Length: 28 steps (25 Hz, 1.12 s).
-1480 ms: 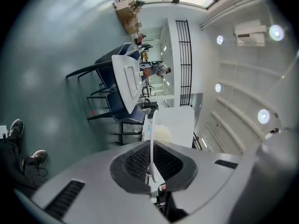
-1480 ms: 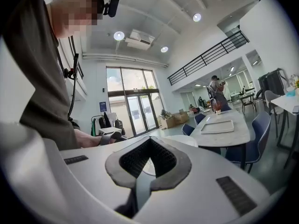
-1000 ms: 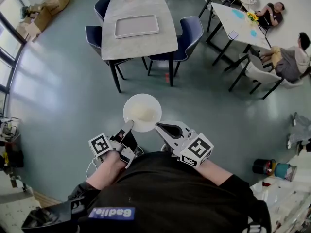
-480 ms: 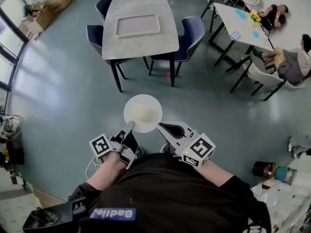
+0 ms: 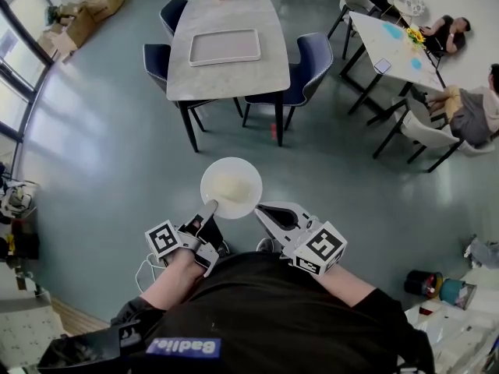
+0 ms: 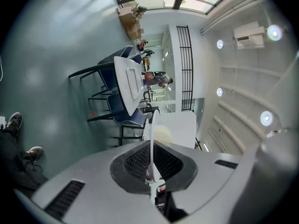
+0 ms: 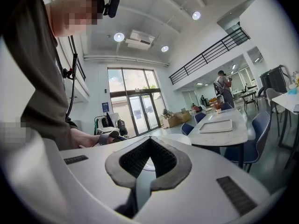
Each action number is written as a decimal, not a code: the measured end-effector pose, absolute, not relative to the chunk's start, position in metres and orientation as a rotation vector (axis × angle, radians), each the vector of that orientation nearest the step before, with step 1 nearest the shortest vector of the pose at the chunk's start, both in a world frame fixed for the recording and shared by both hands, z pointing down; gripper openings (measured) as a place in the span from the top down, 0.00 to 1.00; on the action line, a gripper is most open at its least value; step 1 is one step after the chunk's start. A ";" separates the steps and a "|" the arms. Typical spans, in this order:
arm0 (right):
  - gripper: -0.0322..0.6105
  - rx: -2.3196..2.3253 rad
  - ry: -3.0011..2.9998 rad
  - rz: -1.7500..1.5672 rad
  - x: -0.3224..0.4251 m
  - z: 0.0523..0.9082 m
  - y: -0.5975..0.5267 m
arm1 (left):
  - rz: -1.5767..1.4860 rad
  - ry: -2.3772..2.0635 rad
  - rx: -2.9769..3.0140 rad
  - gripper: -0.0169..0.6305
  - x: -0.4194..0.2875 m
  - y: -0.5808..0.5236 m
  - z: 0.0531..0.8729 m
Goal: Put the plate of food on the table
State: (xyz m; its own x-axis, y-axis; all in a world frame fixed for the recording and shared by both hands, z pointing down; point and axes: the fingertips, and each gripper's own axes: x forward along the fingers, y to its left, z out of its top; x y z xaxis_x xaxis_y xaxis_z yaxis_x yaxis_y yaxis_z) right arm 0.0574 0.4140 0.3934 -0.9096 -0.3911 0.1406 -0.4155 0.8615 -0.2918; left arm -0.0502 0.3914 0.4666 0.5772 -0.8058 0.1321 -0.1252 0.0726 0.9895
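A white plate [image 5: 231, 187] with a pale mound of food [image 5: 227, 183] is held level above the floor, in front of my body. My left gripper [image 5: 209, 206] is shut on its near left rim; in the left gripper view the plate [image 6: 152, 139] stands edge-on between the jaws. My right gripper [image 5: 257, 207] is shut, its tips at the plate's near right rim, with nothing seen between the jaws. The plate [image 7: 180, 138] shows just past those tips. The grey table [image 5: 226, 76] stands ahead and bears an empty tray [image 5: 225, 47].
Dark blue chairs [image 5: 308, 57] stand along both sides of the table. A second table [image 5: 390, 41] with chairs is at the right, with people sitting by the wall [image 5: 468, 107]. Cardboard boxes [image 5: 97, 2] lie at the far left. Open floor lies between me and the table.
The table and chairs have slid lower in the head view, so they are nearer. The plate stays in the left gripper, and both grippers keep their places relative to it.
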 end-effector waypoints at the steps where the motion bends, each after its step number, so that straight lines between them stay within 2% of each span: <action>1: 0.93 0.638 -2.958 0.491 0.059 0.394 0.414 | -0.619 -0.856 1.429 0.95 -0.050 0.392 0.467; 15: 0.93 0.614 -2.963 0.535 0.086 0.403 0.396 | -0.624 -0.888 1.418 0.95 -0.032 0.379 0.476; 28: 0.93 0.654 -2.937 0.532 0.070 0.408 0.348 | -0.607 -0.865 1.428 0.95 -0.050 0.327 0.481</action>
